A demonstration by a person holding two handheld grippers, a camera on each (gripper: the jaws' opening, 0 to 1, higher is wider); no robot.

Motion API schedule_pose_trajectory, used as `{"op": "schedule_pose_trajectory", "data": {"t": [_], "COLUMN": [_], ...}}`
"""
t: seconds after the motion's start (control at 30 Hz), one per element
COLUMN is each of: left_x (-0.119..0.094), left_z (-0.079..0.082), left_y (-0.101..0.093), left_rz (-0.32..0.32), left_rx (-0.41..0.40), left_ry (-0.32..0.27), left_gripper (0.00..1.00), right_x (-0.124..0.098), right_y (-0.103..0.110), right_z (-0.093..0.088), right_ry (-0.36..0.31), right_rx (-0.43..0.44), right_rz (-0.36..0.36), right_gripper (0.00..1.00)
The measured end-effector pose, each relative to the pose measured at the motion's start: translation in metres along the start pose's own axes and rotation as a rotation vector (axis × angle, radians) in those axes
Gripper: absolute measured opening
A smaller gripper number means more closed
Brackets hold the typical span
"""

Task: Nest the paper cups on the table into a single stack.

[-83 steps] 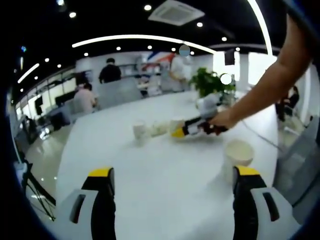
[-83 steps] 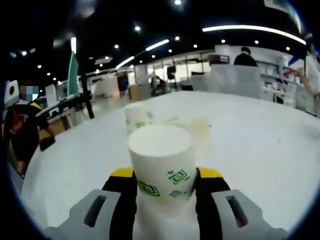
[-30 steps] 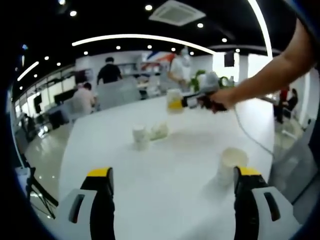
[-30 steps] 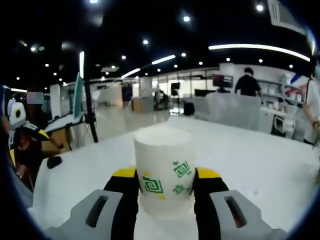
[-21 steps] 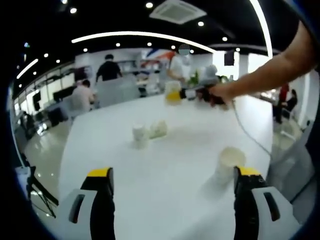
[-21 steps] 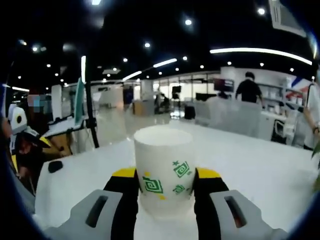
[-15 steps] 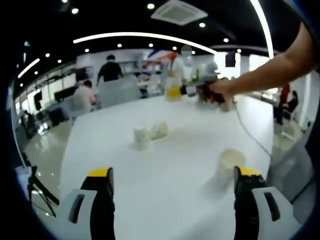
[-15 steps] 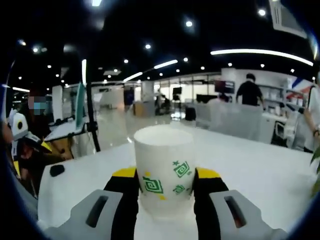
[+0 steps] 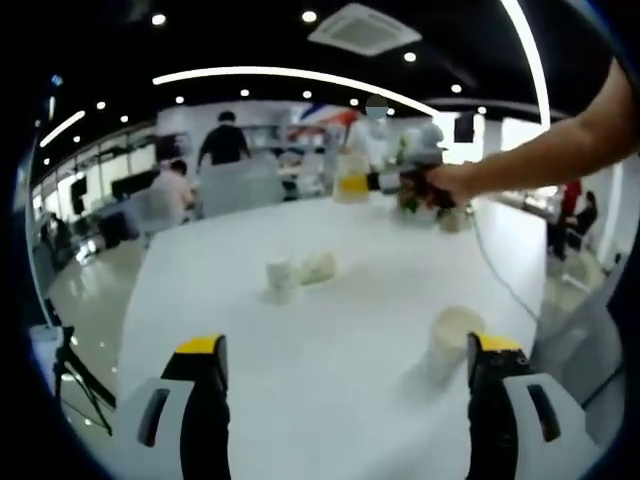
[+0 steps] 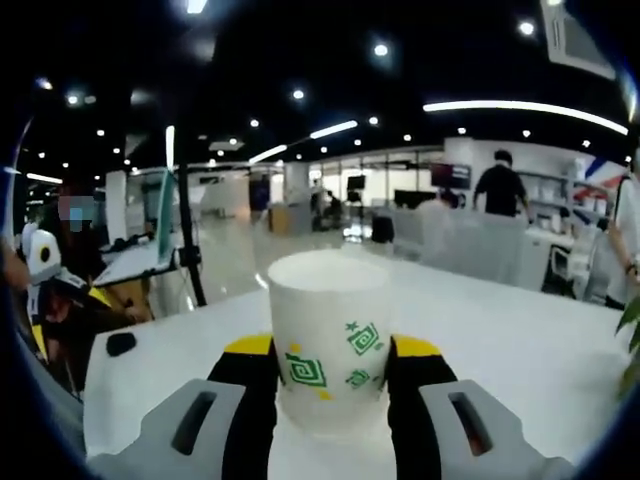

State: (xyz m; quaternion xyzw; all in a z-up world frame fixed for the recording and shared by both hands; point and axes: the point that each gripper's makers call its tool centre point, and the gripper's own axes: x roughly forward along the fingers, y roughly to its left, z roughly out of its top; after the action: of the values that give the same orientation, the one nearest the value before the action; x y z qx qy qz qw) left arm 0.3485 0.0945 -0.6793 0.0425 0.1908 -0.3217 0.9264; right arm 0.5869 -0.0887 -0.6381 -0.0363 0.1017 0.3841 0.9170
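In the right gripper view my right gripper (image 10: pixel 328 352) is shut on a white paper cup (image 10: pixel 330 330) with green marks, held above the white table (image 10: pixel 520 360). In the left gripper view that same gripper (image 9: pixel 352 184) hangs high over the table's far side, held by a person's arm (image 9: pixel 540 155). My left gripper (image 9: pixel 345 348) stands open and low with nothing between its jaws. An upright paper cup (image 9: pixel 451 340) stands close by its right jaw. Mid-table, one cup (image 9: pixel 281 280) stands and another cup (image 9: pixel 320 267) lies on its side next to it.
The white table (image 9: pixel 340 330) runs long, with its edge on the left above the floor. A cable (image 9: pixel 495 275) trails across the right side. A potted plant (image 9: pixel 412 185) and people at desks are beyond the far end. A tripod (image 10: pixel 185 240) stands left.
The right gripper lifted the cup off the table, away from the other two cups, and has drifted slightly upward and farther off. The left gripper has stayed put and open.
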Motion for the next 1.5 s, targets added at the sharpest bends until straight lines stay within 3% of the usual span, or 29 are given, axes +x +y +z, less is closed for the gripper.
{"op": "schedule_pose_trajectory", "data": {"t": [0.4,0.87,1.5], "left_x": [-0.007,-0.015,-0.022], "left_z": [0.008,0.014,0.023], "left_y": [-0.001,-0.012,-0.028], "left_rz": [0.023,0.022,-0.011], "left_rx": [0.005,0.003,0.008], "left_ry": [-0.021,-0.046,-0.067], "left_gripper": [0.97,0.99,0.98], "right_x": [-0.018,-0.037,-0.061], "right_y": [0.023,0.05,0.089], "right_z": [0.009,0.007,-0.006], "right_ry": [-0.021,-0.023,-0.013], "right_rx": [0.002,0.003,0.002], "right_rz": [0.029,0.061,0.104], "right_gripper": [0.4,0.4,0.4]}}
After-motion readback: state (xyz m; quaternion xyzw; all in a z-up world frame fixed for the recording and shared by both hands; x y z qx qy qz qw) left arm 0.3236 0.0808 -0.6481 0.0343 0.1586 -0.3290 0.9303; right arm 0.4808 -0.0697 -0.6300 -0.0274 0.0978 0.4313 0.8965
